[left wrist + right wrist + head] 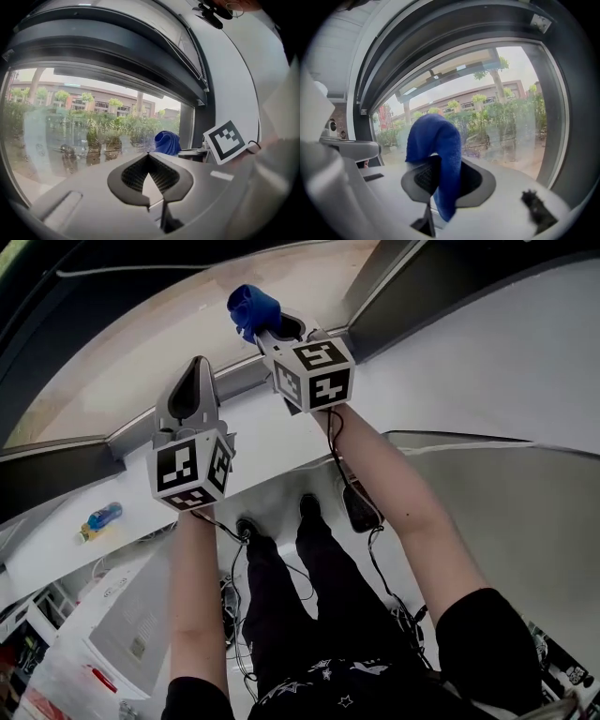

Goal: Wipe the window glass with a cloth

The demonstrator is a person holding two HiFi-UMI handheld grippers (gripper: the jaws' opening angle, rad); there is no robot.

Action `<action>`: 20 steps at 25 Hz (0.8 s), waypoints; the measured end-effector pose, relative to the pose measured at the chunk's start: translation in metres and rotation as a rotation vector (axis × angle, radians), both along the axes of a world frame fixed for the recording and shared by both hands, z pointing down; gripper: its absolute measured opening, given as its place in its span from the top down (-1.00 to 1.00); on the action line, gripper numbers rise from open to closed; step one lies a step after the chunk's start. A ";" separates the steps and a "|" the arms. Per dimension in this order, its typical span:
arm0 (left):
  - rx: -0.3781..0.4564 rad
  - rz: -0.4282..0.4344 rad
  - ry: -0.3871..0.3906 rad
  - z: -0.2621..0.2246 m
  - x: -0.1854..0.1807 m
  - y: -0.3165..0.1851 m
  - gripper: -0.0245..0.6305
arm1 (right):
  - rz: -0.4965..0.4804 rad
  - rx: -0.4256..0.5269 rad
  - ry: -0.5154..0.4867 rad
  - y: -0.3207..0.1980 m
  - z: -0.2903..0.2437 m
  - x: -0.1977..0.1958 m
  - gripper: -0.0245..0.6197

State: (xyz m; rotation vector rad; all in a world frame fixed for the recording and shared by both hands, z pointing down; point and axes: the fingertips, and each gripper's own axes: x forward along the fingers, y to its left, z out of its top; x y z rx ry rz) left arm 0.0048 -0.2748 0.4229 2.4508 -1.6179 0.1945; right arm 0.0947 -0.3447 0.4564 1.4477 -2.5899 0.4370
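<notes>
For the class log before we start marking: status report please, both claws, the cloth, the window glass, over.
Left claw shut, empty. Right claw shut on blue cloth. Cloth raised at window glass, contact unclear. Nothing seen between them.

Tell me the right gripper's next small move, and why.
Probably ease the right gripper forward until the cloth presses on the glass. Its jaws are shut on the cloth, which faces hazy, streaked glass, and I cannot tell whether they touch.
</notes>
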 end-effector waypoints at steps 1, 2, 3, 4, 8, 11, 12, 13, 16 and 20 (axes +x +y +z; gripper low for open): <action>0.001 0.010 0.000 0.001 0.011 -0.003 0.90 | 0.011 0.000 -0.001 -0.003 0.000 0.012 0.69; 0.001 0.019 0.001 0.001 0.021 -0.006 0.90 | 0.023 0.000 -0.003 -0.005 0.001 0.024 0.69; 0.000 0.027 0.003 0.002 0.031 -0.009 0.90 | 0.036 -0.001 -0.005 -0.008 0.001 0.035 0.69; -0.002 0.035 0.005 0.003 0.041 -0.012 0.90 | 0.050 -0.002 -0.005 -0.010 0.001 0.047 0.69; -0.010 0.066 0.008 0.006 0.072 -0.017 0.90 | 0.112 -0.016 -0.009 -0.016 0.005 0.091 0.69; -0.011 0.085 0.007 0.007 0.091 -0.020 0.90 | 0.158 -0.025 -0.015 -0.020 0.007 0.122 0.69; -0.009 0.090 0.008 0.007 0.096 -0.021 0.90 | 0.172 -0.027 -0.017 -0.021 0.007 0.131 0.69; -0.007 0.095 0.008 0.006 0.101 -0.022 0.90 | 0.185 -0.029 -0.021 -0.022 0.007 0.140 0.69; 0.000 0.123 -0.012 0.007 0.116 -0.024 0.90 | 0.222 -0.028 -0.031 -0.024 0.003 0.162 0.69; 0.005 0.149 -0.013 0.005 0.131 -0.022 0.90 | 0.295 -0.034 -0.032 -0.027 -0.001 0.189 0.69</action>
